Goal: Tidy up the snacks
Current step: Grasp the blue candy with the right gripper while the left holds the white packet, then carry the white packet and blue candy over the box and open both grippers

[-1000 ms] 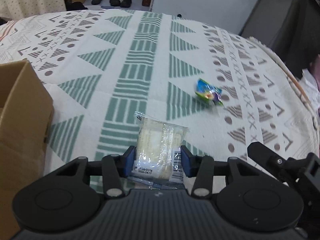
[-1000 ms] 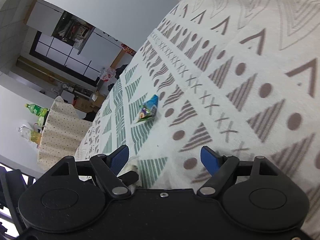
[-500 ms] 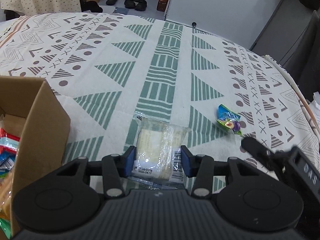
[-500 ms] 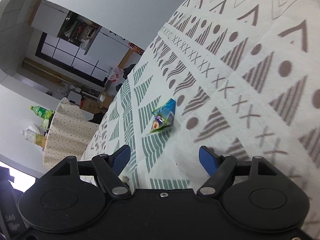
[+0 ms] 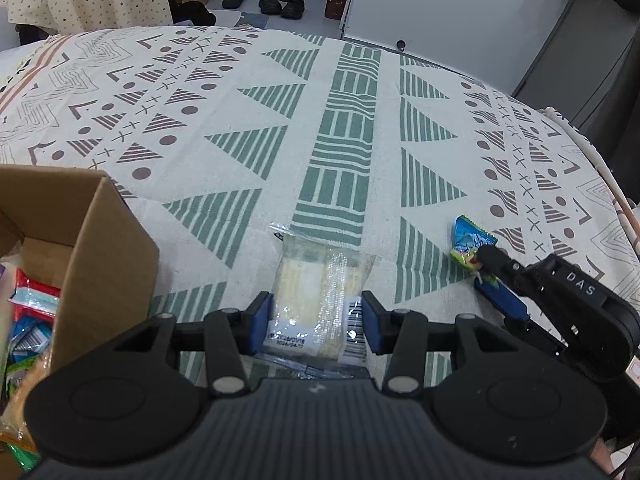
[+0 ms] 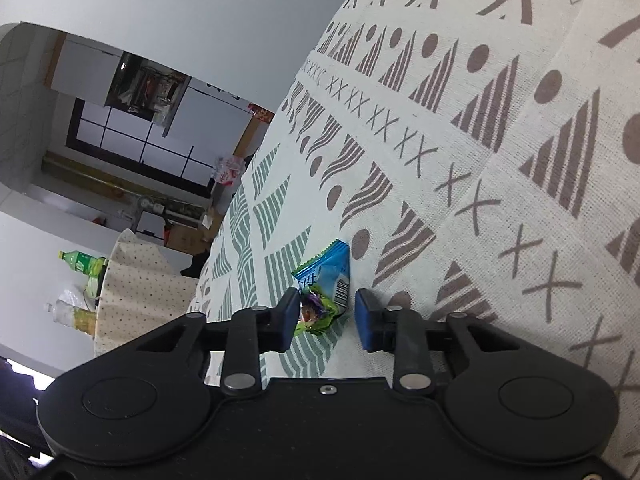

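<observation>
Nearest, in the left wrist view: left gripper [image 5: 316, 326] clamped on a clear packet [image 5: 320, 300] of pale wafers, pads pressing both sides near its lower end, the rest lying forward on the cloth [image 5: 340, 128]; glossy film and a low hold, so likely to sag or slide out once swung toward the box [image 5: 104, 240] at the left; box already crowded with wrappers, so a careless drop could land on the rim or spill outside. Further right, right gripper [image 5: 486, 270] closing around the small blue-green candy [image 5: 468, 242]; in the right wrist view, candy [image 6: 324, 296] between the jaws, touching the left pad, a gap at the blue right pad [image 6: 362, 312]; not yet pinched. Risks there, as a guess: light wrapper shoved sideways by the one pad touching, squirting out forward; pinch catching only the crimped end and tearing loose on lifting; lower finger snagging the cloth and dragging it. Beyond, bare patterned cloth, then floor with shoes [image 5: 276, 0]; nothing in the way.
</observation>
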{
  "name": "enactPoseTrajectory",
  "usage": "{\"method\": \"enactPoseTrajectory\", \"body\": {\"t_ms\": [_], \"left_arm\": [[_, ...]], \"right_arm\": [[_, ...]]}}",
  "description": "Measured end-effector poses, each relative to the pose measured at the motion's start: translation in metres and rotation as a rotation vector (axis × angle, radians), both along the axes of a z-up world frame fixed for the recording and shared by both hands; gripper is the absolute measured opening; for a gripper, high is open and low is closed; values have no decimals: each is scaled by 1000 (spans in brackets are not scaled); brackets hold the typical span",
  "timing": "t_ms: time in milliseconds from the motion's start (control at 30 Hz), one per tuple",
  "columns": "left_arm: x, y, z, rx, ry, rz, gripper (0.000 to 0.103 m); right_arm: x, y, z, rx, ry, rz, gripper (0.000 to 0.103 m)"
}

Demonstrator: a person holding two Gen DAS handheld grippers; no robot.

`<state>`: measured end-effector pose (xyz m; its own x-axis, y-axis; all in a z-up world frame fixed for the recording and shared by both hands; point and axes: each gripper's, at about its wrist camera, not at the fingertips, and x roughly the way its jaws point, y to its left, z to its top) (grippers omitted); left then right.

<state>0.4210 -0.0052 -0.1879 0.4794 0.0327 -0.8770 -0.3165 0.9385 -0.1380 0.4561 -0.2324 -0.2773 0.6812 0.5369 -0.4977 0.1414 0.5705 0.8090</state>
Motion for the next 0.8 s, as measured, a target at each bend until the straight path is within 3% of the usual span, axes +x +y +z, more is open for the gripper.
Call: {"method": "enactPoseTrajectory", "body": {"t_ms": [133,800], "left_arm": [[-2,0,0,-10,11,5,46],[-65,7,61,-65,-104,3,46]], "right_arm": [[-7,7,10,-60,-34,43,18],[-75,-7,89,-85,-163,62,17]]}}
